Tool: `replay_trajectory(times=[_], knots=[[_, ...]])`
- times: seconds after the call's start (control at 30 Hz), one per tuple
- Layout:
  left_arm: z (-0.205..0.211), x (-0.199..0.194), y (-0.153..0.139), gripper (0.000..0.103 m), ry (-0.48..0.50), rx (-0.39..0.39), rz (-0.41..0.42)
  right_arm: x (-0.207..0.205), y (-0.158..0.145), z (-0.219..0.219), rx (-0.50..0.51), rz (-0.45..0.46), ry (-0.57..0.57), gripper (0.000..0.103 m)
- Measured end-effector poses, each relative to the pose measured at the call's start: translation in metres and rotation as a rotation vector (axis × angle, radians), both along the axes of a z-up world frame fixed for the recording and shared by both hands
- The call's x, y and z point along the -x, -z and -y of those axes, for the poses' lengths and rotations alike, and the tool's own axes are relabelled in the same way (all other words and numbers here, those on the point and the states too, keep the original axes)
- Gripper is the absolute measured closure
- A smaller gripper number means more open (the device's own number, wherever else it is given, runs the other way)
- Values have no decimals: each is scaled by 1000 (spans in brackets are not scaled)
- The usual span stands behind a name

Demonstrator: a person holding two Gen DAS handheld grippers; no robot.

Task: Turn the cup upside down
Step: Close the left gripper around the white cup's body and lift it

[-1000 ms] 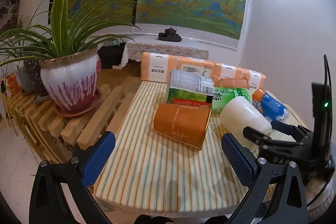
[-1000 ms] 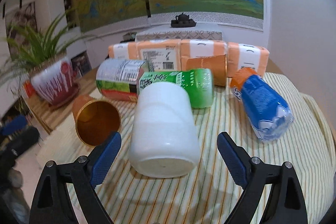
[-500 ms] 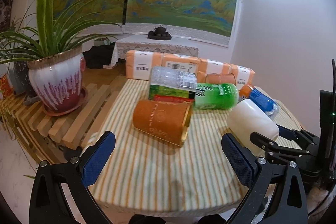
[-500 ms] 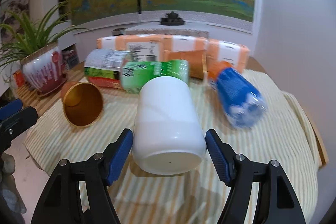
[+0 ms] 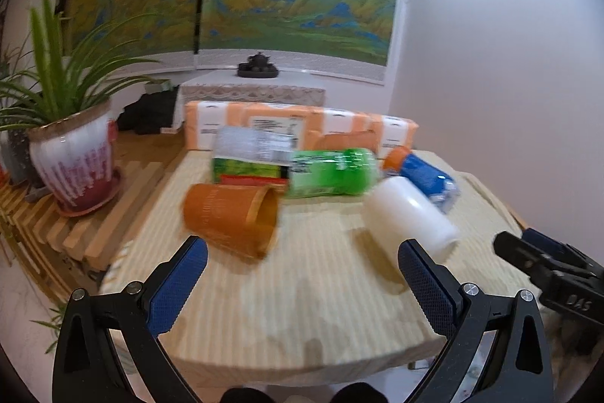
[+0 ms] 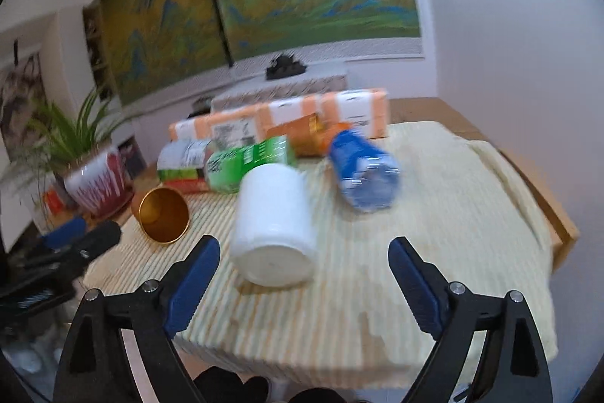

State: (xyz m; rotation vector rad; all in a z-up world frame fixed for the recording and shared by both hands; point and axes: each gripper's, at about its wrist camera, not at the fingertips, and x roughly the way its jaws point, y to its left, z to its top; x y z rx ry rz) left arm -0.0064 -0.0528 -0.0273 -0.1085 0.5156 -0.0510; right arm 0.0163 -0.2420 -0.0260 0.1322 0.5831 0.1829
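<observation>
White and smooth, the plastic cylindrical cup [image 6: 272, 225] lies on its side on the striped cream tablecloth [image 6: 434, 214], its closed base facing the right gripper [image 6: 304, 270]. Half a second ago that gripper's blue-padded fingers closely flanked the cup; now they stand spread wide, released and holding nothing, and the cup sits well ahead of them, nearer the left pad's line than the right. The right gripper has therefore drawn back and the cup has not been lifted or turned: judged from this, the flip is still to be done and a fresh approach is needed. Both views are smeared by motion.

In the left view the same cup [image 5: 409, 214] lies just beyond the left gripper's right pad; the left gripper [image 5: 302, 280] is likewise spread open and empty, with the right gripper's black nose showing at the right edge.

To the cup's left, a copper-orange metal tumbler [image 6: 160, 216] lies on its side, its golden mouth open towards the right camera. Behind are a green-labelled drink bottle [image 6: 251, 163], a clear bottle with a green and red label [image 6: 181, 165] and a blue-labelled bottle with an orange cap [image 6: 362, 172], all lying down, then a row of orange-and-white tissue packs [image 6: 294, 116]. Labels carry print and a barcode-like panel, but blur leaves nothing readable. A red-and-white glazed plant pot [image 6: 98, 184] stands off to the left.
</observation>
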Motion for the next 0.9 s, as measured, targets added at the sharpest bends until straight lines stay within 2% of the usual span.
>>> replay_trajectory(times=[0.23,0.5,0.67,0.9], knots=[[62,-10,9,1,81,35,2,35,0,51,-21,8,122,14],[130,-37,28,1,85,-25,7,46,7,88,-62,6,200,14],[144,-49,45,1,53,-80,-3,47,11,102,-86,4,215,14],[144,-60,57,1,2,-101,5,45,18,114,-111,-10,229,14]])
